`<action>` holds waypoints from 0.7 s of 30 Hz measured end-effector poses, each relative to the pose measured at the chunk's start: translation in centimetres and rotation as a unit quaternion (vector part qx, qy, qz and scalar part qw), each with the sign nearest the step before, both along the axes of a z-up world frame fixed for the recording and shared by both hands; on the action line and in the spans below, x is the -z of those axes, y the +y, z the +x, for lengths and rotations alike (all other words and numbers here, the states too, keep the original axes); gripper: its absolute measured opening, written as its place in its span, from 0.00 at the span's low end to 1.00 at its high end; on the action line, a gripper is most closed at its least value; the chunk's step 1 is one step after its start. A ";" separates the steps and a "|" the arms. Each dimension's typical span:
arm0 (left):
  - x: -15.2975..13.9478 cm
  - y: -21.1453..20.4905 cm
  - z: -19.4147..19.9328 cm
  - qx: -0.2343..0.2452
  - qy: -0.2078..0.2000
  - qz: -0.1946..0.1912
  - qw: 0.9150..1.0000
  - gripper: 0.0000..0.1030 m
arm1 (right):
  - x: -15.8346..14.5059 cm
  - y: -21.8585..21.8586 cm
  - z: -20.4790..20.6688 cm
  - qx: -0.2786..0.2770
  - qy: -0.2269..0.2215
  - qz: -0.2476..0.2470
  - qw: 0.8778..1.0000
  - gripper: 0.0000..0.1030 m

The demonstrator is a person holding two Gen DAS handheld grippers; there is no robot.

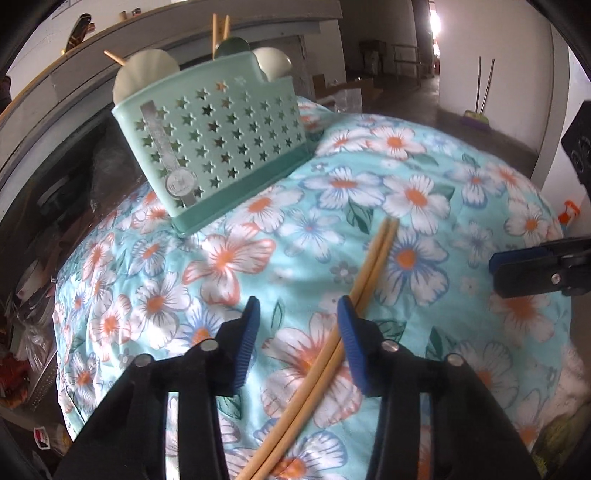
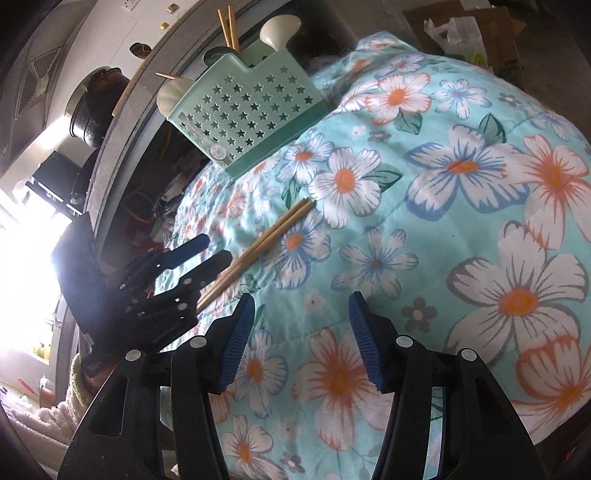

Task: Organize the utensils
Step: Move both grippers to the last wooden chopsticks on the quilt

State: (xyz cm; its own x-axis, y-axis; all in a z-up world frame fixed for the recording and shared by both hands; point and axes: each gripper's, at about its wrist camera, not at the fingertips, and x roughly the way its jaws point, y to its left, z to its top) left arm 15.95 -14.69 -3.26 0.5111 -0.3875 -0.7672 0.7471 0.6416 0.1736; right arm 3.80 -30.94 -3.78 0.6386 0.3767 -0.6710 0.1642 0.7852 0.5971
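A mint-green utensil caddy (image 1: 218, 144) with star holes stands on a floral cloth (image 1: 424, 206); it holds spoons and chopsticks. It also shows in the right wrist view (image 2: 251, 118). A pair of wooden chopsticks (image 1: 365, 273) lies on the cloth and runs under my left gripper (image 1: 297, 314), which is open, its right finger over them. In the right wrist view the chopsticks (image 2: 273, 232) lie beside the left gripper (image 2: 214, 247). My right gripper (image 2: 301, 310) is open and empty above the cloth; part of it shows in the left wrist view (image 1: 532, 269).
A grey counter edge (image 1: 55, 85) runs behind the caddy, with dark clutter below it. A dark pot (image 2: 92, 110) stands on the counter. Cardboard boxes (image 2: 472, 33) lie beyond the cloth. A broom (image 1: 476, 114) leans on the far wall.
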 end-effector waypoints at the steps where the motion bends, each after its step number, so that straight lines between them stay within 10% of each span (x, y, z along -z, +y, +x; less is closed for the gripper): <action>1: 0.1 -0.1 0.1 0.001 0.000 0.003 1.000 0.35 | 0.0 0.0 0.0 -0.001 0.000 0.000 1.000 0.51; 21: -0.5 -0.1 -1.8 0.033 0.031 0.008 0.999 0.30 | 0.1 -0.4 -0.2 0.001 0.002 0.009 1.000 0.51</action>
State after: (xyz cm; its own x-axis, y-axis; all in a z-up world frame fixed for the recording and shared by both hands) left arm 14.13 -14.79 -2.74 0.4362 -0.4065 -0.8028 0.7973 0.5882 0.1355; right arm 3.65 -31.37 -3.86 0.6362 0.3886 -0.6665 0.1678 0.7735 0.6112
